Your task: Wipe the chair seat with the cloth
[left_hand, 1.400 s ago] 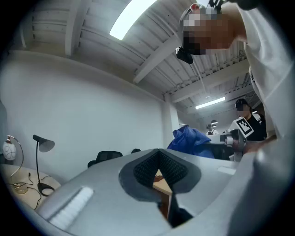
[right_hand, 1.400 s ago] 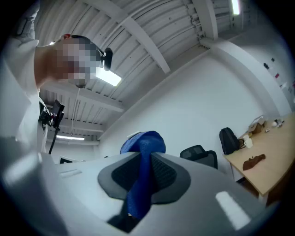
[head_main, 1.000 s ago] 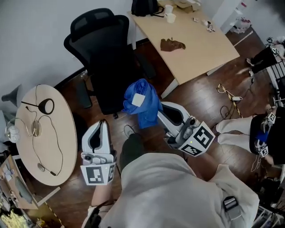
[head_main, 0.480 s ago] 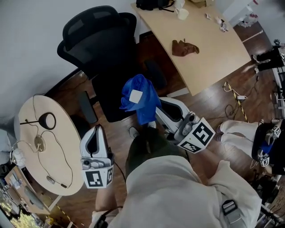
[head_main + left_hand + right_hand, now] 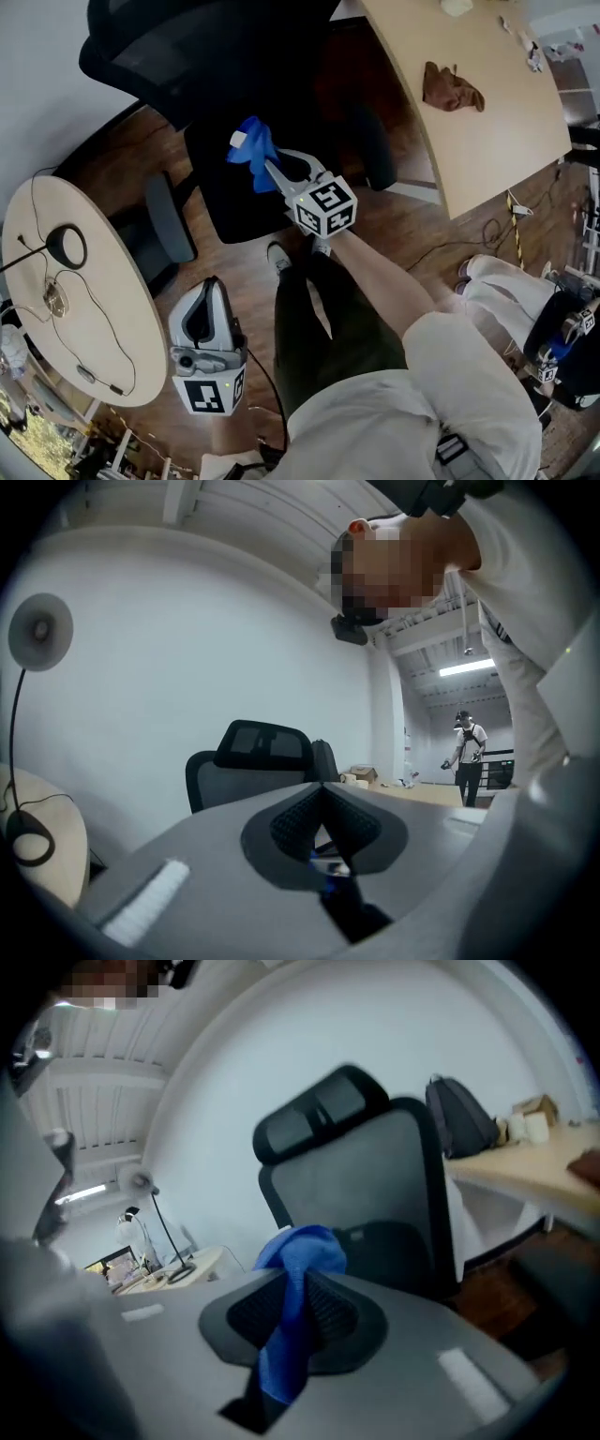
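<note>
1. Far left in the head view sits a round table (image 5: 56, 281), and it has no part in this job.
2. Just beside it, the left gripper (image 5: 210, 286) hangs low over the wooden floor (image 5: 239, 274), well apart from the chair. Its own view shows the jaws pressed together with nothing between them.
3. Moving across, we reach the black chair seat (image 5: 230, 202), with the tall backrest (image 5: 187, 47) beyond it. The seat looks padded and firm, so I'd expect it to take wiping pressure, though a swivel chair may turn under a hard push.
4. Over the middle of the seat is the blue cloth (image 5: 251, 148). Whether it presses on the seat or hovers just above, I can't tell. It looks light, soft and limp, and it is bunched into a wad with a tail hanging down.
5. The right gripper (image 5: 269, 169) reaches in on an outstretched arm, its jaws clamped on that cloth. The wad bulges past the tips and the tail trails below. A pinch across a thick fold looks right to me, with enough fabric left free ahead to flatten against the seat. Too thin a pinch and I'd expect it to slip out.
6. Far right is a wooden desk (image 5: 487, 131) with a brown rag (image 5: 452, 86) lying on it.
</note>
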